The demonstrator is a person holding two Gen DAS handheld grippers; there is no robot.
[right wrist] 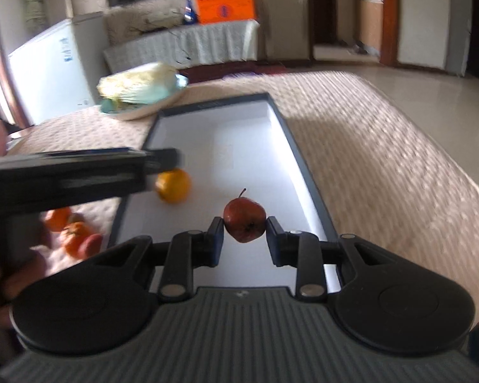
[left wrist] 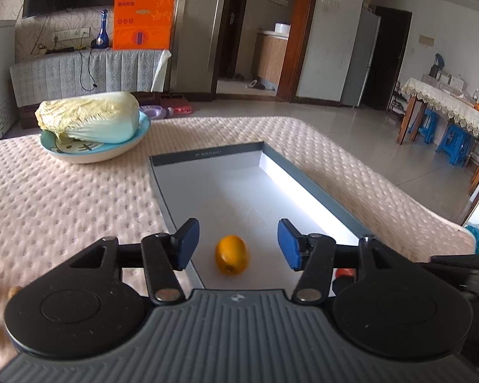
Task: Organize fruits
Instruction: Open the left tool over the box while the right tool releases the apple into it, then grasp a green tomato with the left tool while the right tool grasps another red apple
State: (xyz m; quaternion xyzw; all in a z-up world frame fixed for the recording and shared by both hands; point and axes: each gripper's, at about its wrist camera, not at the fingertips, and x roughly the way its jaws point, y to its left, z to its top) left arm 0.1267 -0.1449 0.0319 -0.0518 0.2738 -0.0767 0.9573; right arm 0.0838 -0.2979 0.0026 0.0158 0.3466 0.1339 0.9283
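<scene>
Fruit is going into the box (left wrist: pixel 306 188), one piece at a time, and both grippers are over its near end. The left gripper (left wrist: pixel 238 244) hangs low above the white floor with its jaws wide apart, and the orange (left wrist: pixel 232 255) lies on the floor right between them, touching neither pad. By my reading that one is delivered, and all the left side needs now is to lift clear without knocking it.

Over to the right gripper (right wrist: pixel 245 235): its jaws are clamped on a small red apple (right wrist: pixel 244 220), one pad on each flank, stem up. From the wrist view it looks held just above the box floor, though I can't tell whether it touches. The orange (right wrist: pixel 173 185) sits to its left, near but apart, half under the other tool's dark body.

The next move, I'd say, is a short drop and a gentle release, keeping the apple away from the orange so neither rolls. Both tools point forward along the box, roughly level, the left one crossing in front of the right camera.

More fruit (right wrist: pixel 75 236) waits on the quilted cloth (right wrist: pixel 383 159) left of the box, too blurred to name. A cabbage (left wrist: pixel 89 116) rests in a bowl (left wrist: pixel 102 153) beyond.
</scene>
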